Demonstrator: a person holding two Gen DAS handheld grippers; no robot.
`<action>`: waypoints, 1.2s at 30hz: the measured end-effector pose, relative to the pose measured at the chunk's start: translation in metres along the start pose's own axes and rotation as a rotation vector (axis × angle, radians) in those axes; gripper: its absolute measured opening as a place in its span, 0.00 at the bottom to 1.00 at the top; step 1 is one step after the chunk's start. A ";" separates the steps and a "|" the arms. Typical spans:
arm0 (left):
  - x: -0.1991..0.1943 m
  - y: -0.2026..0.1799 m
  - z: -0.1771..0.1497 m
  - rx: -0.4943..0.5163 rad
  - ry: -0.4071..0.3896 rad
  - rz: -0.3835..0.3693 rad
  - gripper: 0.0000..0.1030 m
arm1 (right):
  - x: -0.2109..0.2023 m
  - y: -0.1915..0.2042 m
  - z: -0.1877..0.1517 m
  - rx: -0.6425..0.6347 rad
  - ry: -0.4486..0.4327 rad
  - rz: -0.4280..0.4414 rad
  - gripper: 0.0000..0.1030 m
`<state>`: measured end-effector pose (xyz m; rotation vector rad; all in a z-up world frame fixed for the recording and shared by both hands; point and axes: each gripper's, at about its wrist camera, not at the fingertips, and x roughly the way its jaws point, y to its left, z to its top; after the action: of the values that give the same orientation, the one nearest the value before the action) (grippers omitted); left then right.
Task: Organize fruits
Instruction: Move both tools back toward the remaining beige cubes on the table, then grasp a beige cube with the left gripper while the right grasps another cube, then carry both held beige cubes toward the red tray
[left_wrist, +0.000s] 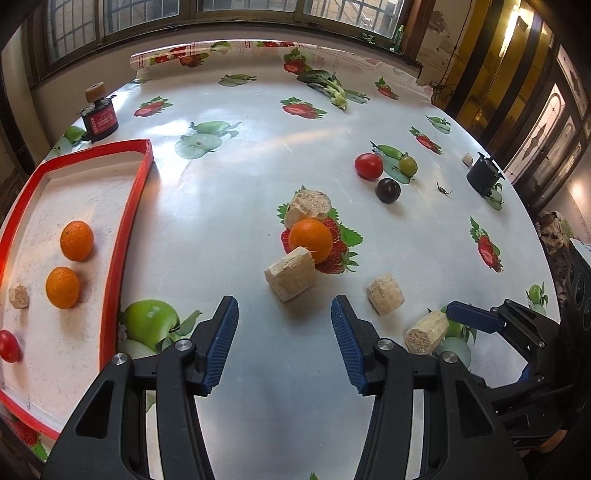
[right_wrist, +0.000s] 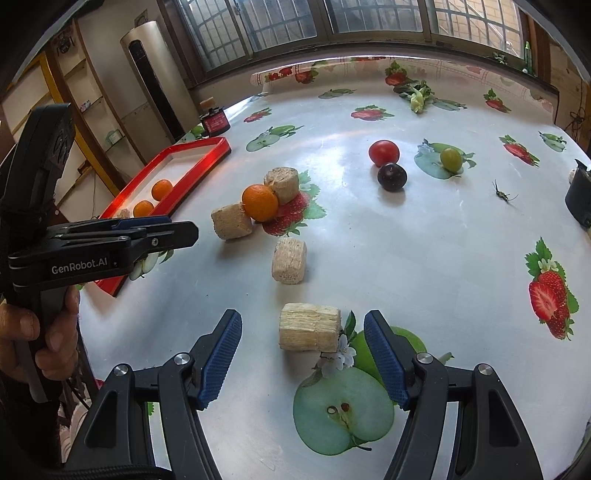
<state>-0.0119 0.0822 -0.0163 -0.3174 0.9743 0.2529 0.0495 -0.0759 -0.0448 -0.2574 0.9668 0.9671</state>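
We see a table (left_wrist: 258, 155) covered with a fruit-printed cloth, and a red-rimmed tray (left_wrist: 125, 221) lying at its left edge. In the tray rest two oranges (left_wrist: 76, 240), one behind the other, with a small cork-like block (left_wrist: 18, 297) beside the nearer one and a red tomato (left_wrist: 9, 346) toward the tray's near end. Out on the middle of the table a third orange (left_wrist: 311, 240) sits wedged between two pale fibrous cylinders (left_wrist: 290, 273), touching both. Two more such cylinders (right_wrist: 289, 260) lie nearer the table's front edge, apart from each other. Toward the right side of the table we find another red tomato (left_wrist: 368, 166), a dark plum (left_wrist: 388, 190) just in front of it and a green tomato (left_wrist: 407, 164) close by. A leafy green vegetable (left_wrist: 328, 86) lies near the far edge, a red-labelled jar (left_wrist: 99, 117) stands at the far left behind the tray, and a black cup (left_wrist: 483, 177) stands at the right edge. Our left gripper (left_wrist: 284, 314) hovers with its fingers parted and empty, just short of the nearest cylinder by the orange. Our right gripper (right_wrist: 303, 332) also stands open; the frontmost cylinder lies between its blue pads (right_wrist: 384, 354), but they do not press on it. A hand (right_wrist: 33, 328) holds the left gripper's handle.
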 end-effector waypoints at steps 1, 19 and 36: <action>0.004 -0.001 0.003 -0.002 0.005 -0.007 0.49 | 0.001 0.001 0.000 -0.006 0.003 -0.003 0.69; 0.023 0.008 0.003 0.002 -0.009 -0.058 0.32 | 0.009 0.006 0.000 -0.036 0.033 -0.023 0.35; -0.032 0.040 -0.014 -0.041 -0.103 0.040 0.32 | -0.005 0.048 0.016 -0.118 -0.013 0.023 0.34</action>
<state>-0.0539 0.1119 -0.0033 -0.3188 0.8750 0.3232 0.0197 -0.0419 -0.0217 -0.3395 0.9036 1.0470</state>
